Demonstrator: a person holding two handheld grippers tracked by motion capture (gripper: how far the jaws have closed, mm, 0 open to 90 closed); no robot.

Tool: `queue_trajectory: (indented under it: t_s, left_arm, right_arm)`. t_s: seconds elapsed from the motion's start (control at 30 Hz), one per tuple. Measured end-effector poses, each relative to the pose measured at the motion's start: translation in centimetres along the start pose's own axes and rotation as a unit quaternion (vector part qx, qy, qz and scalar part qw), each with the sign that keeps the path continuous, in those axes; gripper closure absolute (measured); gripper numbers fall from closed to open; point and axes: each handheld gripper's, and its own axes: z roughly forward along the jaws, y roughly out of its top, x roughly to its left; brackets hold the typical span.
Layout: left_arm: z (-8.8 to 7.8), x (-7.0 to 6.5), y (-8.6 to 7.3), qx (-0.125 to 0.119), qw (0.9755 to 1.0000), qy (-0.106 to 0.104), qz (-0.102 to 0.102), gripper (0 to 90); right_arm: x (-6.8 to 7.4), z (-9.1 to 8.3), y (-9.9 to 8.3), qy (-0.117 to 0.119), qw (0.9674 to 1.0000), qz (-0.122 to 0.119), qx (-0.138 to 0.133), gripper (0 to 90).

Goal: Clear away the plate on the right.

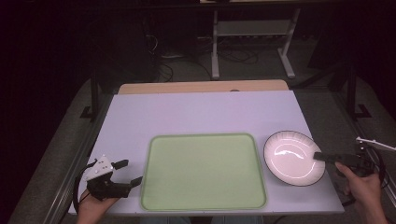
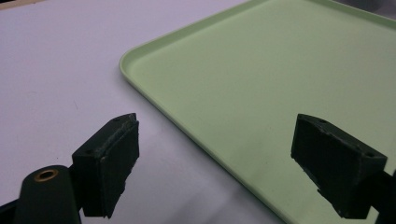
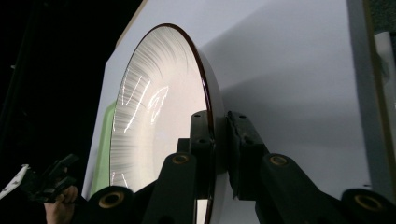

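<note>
Right gripper: jaws clamped on the near-right rim of the plate, one jaw over the inner face and one under the outer face; the right gripper view shows the rim pinched between the two pads.
Right hand: at the table's front right corner, holding the tool level and pointing in toward the table's middle.
Left gripper: jaws wide apart with nothing between them; in the left gripper view they frame the near-left corner of the tray.
Left hand: at the front left corner of the table, just left of the tray.
Plate: white with a dark rim and a ribbed inner face, near the right edge of the table, just right of the tray and apart from it. Whether it has left the surface I cannot tell.
Tray: pale green and bare, at the middle of the table's front edge, between the two tools.
Step in hand: the grasp on the plate looks made; the work appears to be carrying it onto the tray.
Next move: a lift that keeps the plate level, since a one-sided rim hold lets it droop, then a sideways carry over the tray's right lip and a gentle set-down before the jaws part.
</note>
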Motion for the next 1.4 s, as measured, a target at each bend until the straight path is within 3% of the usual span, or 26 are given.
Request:
queue_trajectory:
  t_s: [0.23,0.5,0.63,1.0,1.17,1.4]
  left_arm:
    - [-0.1,0.1,0.0,0.0,1.0,0.001,-0.001,15.1]
    - [-0.1,0.1,0.0,-0.002,1.0,0.002,-0.004,15.1]
    - [-0.1,0.1,0.0,-0.002,1.0,0.002,-0.004,15.1]
    - [-0.1,0.1,0.0,-0.003,1.0,0.001,-0.003,15.1]
    - [-0.2,0.2,0.0,-0.004,1.0,0.002,-0.005,15.1]
    - [-0.1,0.2,0.0,-0.003,1.0,0.001,-0.006,15.1]
  right_arm:
    - [1.1,-0.3,0.1,0.01,0.9999,-0.006,-0.001,80.9]
    - [3.7,0.0,0.4,0.033,0.9991,-0.026,0.002,80.9]
    - [5.1,0.5,0.5,0.048,0.9983,-0.031,0.008,80.9]
    - [8.1,2.6,0.8,0.063,0.996,-0.056,0.028,80.7]
    - [9.2,3.4,0.9,0.061,0.9952,-0.067,0.036,80.5]
    - [10.6,4.4,0.9,0.077,0.9934,-0.074,0.044,80.4]
